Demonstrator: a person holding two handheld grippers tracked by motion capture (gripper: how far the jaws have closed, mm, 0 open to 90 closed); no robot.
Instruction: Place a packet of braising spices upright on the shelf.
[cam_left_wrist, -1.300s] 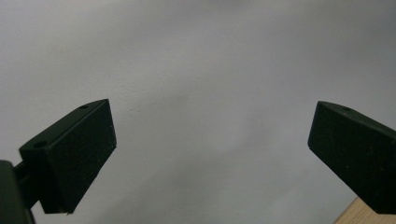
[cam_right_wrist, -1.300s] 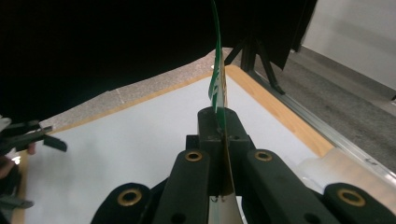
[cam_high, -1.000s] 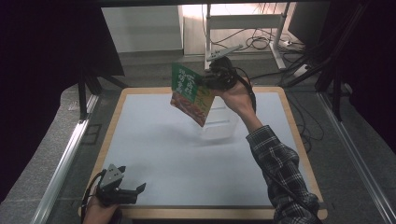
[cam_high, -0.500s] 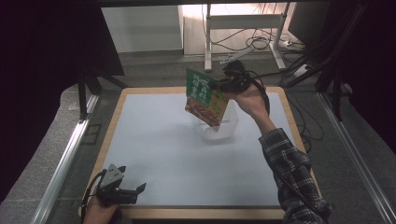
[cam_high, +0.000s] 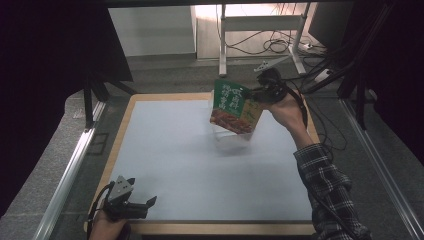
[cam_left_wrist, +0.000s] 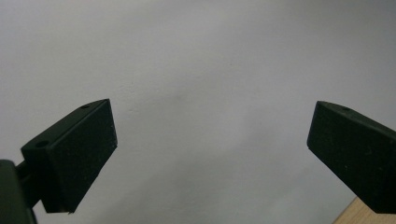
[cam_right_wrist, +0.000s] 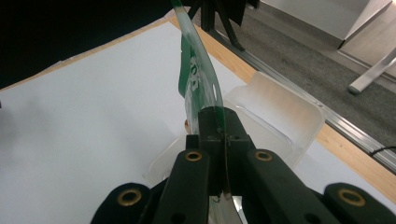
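Pouch (cam_high: 235, 107) of green packaging with a food picture on its lower part hangs in the air above the far half of the table (cam_high: 145, 227), toward one o'clock from the table's middle in the high view. The right gripper (cam_high: 257, 93) is clamped on the pouch's upper right edge, held by the person's right hand (cam_high: 288, 111), whose checked sleeve (cam_high: 327, 192) reaches in from the five o'clock corner. In the right gripper view the two jaws are pressed together on the thin edge of the pouch (cam_right_wrist: 196, 79), which curves upward toward twelve o'clock. Just below and behind the pouch sits a clear plastic tray (cam_right_wrist: 275, 119) on the white table surface; in the high view it is faint and partly hidden by the pouch.

The left gripper (cam_high: 142, 205) rests low near the table's seven o'clock corner, held by the left hand (cam_high: 105, 227). In the left gripper view its jaws stand wide apart with nothing between them, above the white surface.
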